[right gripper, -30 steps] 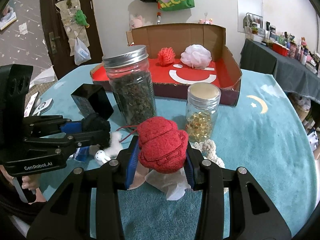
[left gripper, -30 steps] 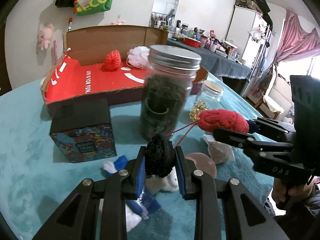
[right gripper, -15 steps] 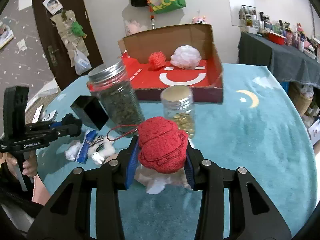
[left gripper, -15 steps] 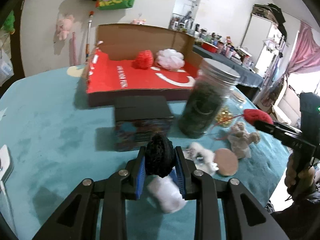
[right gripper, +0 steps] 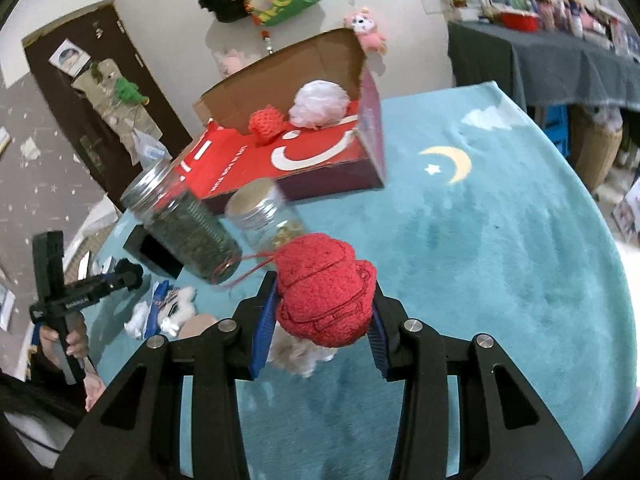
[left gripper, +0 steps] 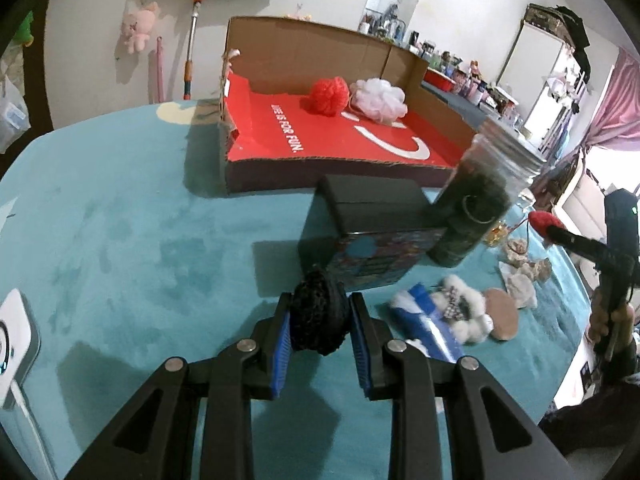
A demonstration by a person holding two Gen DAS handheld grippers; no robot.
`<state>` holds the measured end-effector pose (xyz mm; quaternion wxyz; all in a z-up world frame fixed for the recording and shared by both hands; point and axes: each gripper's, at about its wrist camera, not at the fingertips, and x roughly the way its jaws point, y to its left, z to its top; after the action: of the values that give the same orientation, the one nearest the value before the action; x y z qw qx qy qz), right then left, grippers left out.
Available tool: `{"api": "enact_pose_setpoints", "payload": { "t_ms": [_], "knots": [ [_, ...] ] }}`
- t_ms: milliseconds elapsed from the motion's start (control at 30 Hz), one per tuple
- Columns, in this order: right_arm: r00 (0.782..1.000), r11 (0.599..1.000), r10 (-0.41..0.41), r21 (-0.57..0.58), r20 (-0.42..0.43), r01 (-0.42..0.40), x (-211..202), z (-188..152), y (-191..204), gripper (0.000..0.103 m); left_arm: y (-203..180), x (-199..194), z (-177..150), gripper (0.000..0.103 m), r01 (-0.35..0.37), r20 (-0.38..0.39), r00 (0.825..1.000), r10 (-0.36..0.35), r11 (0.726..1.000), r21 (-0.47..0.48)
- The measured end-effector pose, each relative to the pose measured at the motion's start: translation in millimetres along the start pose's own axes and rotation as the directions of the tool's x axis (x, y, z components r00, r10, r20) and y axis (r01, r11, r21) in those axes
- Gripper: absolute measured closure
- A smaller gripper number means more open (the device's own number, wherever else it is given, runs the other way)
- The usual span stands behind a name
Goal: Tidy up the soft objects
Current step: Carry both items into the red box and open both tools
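left claw [left gripper: 319, 320]: clamped on black knit ball [left gripper: 318, 317], held above the table [left gripper: 120, 240]
right claw [right gripper: 322, 314]: clamped on red knit ball [right gripper: 326, 290], red string trailing left
box [left gripper: 344, 144]: cardboard, red floor, holds red pouf [left gripper: 330, 96] beside white pouf [left gripper: 380, 98]
jars: herb jar [right gripper: 188, 226] beside small jar [right gripper: 264, 212], in front of box

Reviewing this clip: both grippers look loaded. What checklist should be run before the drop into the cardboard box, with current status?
1. Left gripper shut on black knitted ball: ok.
2. Right gripper shut on red knitted piece: ok.
3. Free floor in cardboard box beside red mesh pouf and white bath pouf: ok.
4. Grippers over the box: not ok, both short of it.
5. Red string clear of the herb jar: cannot tell.
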<state>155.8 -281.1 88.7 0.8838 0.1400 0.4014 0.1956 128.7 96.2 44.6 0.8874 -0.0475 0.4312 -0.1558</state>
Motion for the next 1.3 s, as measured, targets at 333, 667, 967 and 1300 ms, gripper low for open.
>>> {"api": "enact_pose_setpoints", "payload": {
  "t_ms": [333,667,967,1300],
  "knots": [
    [0.997,0.997,0.03,0.073,-0.071,-0.025,22,27,-36,0.065,21,12,18,0.074,0.032,-0.052,0.998,-0.029,0.998,0.054],
    [0.994,0.998,0.038,0.058,-0.102,-0.033,35,45,-38,0.065,40,12,30,0.074,0.005,-0.081,0.997,0.002,0.996,0.092],
    [0.996,1.0,0.026,0.003,-0.081,-0.026,34,71,-29,0.065,35,10,72,0.074,0.001,-0.028,1.0,0.004,0.986,0.164],
    [0.995,0.991,0.095,-0.091,-0.007,-0.095,45,130,19,0.064,4,19,141,0.074,-0.01,0.026,1.0,0.004,0.979,0.206]
  ]
}}
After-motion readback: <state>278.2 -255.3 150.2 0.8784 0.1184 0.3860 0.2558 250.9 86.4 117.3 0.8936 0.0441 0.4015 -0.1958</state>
